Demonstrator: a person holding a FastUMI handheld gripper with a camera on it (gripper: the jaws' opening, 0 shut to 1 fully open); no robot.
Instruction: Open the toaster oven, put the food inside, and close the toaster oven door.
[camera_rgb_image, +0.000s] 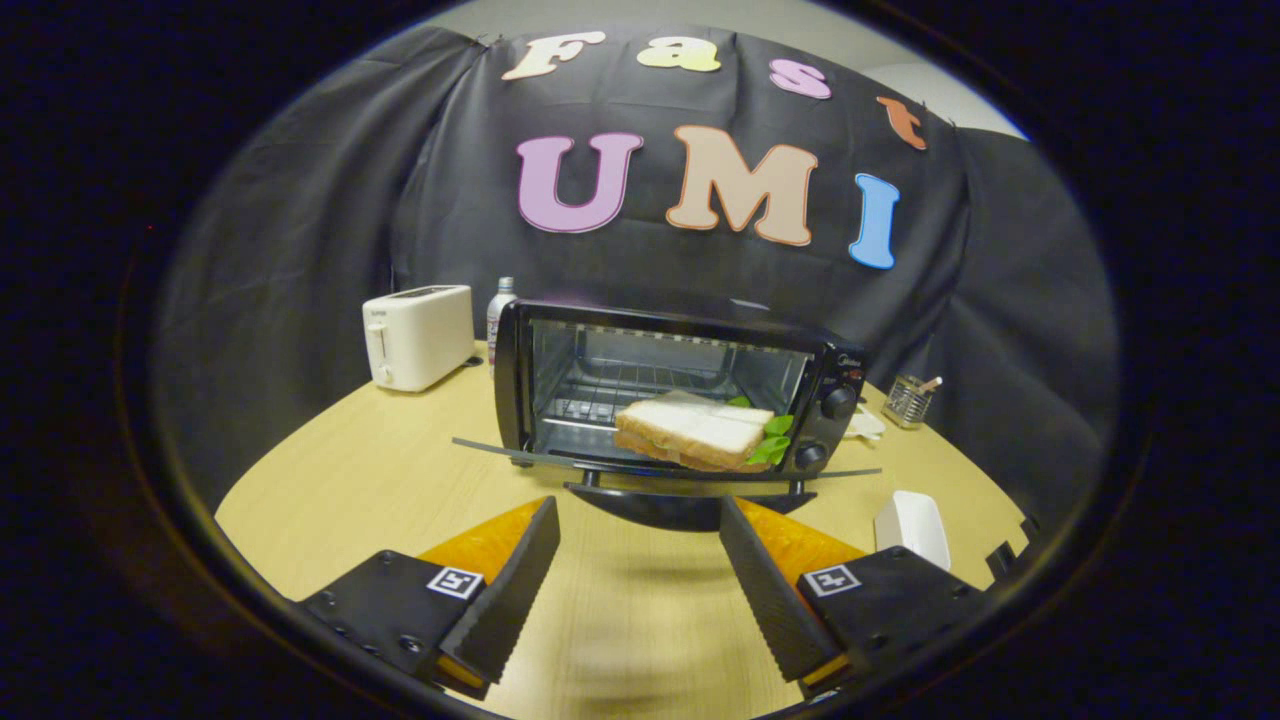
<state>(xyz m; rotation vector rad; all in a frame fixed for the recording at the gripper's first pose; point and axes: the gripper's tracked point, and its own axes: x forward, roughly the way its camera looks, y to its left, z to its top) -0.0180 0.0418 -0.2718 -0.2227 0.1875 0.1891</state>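
The black toaster oven (840, 360) stands on the wooden table beyond my fingers. Its glass door (660, 462) is folded down flat toward me, with the dark handle (690, 505) at its front edge. A sandwich (695, 432) of white bread with green lettuce lies at the oven's mouth, at the right side of the opening, partly over the lowered door. My gripper (640, 555) is open, its two fingers spread wide just short of the door handle with nothing between them.
A white pop-up toaster (418, 335) and a small bottle (499, 312) stand left of the oven. A wire holder (910, 400) stands at the right rear. A white object (912, 525) lies beside my right finger. Bare wooden table (360, 480) spreads at front left.
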